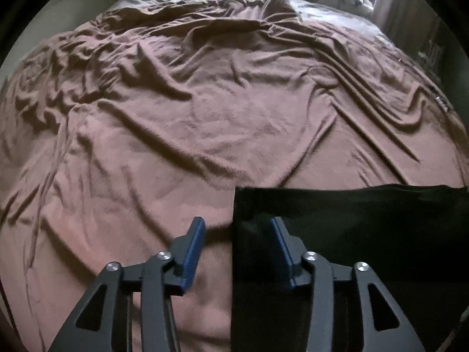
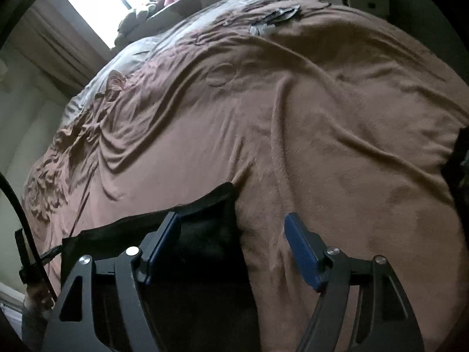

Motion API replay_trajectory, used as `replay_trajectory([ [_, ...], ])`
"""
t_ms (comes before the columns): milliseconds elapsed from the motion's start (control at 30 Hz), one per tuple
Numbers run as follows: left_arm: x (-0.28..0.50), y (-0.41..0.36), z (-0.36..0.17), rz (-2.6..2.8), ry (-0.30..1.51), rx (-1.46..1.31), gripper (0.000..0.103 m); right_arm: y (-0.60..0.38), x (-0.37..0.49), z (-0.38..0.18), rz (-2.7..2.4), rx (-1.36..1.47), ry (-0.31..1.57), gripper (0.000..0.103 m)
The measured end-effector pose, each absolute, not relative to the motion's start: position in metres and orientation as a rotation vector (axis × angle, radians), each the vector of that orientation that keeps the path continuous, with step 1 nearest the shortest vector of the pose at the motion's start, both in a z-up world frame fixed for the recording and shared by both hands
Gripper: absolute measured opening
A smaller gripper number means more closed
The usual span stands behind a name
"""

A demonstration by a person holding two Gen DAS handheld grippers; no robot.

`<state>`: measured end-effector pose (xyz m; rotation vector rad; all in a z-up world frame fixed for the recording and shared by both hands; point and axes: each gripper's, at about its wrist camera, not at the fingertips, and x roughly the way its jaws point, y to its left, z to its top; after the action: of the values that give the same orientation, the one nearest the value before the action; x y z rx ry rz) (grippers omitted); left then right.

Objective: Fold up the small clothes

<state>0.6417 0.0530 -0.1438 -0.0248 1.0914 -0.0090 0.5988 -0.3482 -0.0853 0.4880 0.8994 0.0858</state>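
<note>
Fabric of a dark, near-black garment [image 1: 351, 226] is laid flat on the brown blanket [image 1: 205, 123] of the bed, at about five o'clock in the left wrist view and at about seven o'clock in the right wrist view [image 2: 202, 228]. Its top edge and left edge are seen straight and its corner square, which suggests that it is spread, or already folded once, so that a clean fold can be made; which garment it is cannot be told.

The left gripper [image 1: 237, 243] is held wide, with its jaws straddling the garment's left edge: one blue pad is over the blanket, the other over the dark cloth. The right gripper [image 2: 231, 243] is likewise spread wide across the garment's right edge, nothing being held between its jaws. Whether the pads touch the cloth cannot be told. This placement at opposite edges is judged to be chosen so that both sides can be pinched and lifted together.

No brand, label or legible writing is seen on the garment, the blanket or the grippers.
</note>
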Motion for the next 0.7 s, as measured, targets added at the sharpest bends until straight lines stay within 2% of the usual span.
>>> replay_trajectory([
  [167, 0.608, 0.054, -0.123, -0.016, 1.070, -0.061, 0.065, -0.339, 0.571, -0.076, 0.119, 0.497, 0.917, 0.072],
  [300, 0.580, 0.054, -0.107, -0.033, 1.069, -0.059, 0.066, -0.334, 0.552, -0.065, 0.148, 0.518, 0.909, 0.072],
  [400, 0.556, 0.056, -0.092, -0.038, 1.059, -0.061, 0.067, -0.328, 0.540, -0.056, 0.114, 0.434, 0.928, 0.072],
  [533, 0.526, 0.058, -0.076, -0.045, 1.029, -0.076, 0.078, -0.321, 0.520, -0.042, 0.098, 0.371, 0.931, 0.072],
  [700, 0.495, 0.059, -0.066, -0.064, 1.009, -0.101, 0.080, -0.323, 0.486, -0.030, 0.124, 0.384, 0.919, 0.072],
])
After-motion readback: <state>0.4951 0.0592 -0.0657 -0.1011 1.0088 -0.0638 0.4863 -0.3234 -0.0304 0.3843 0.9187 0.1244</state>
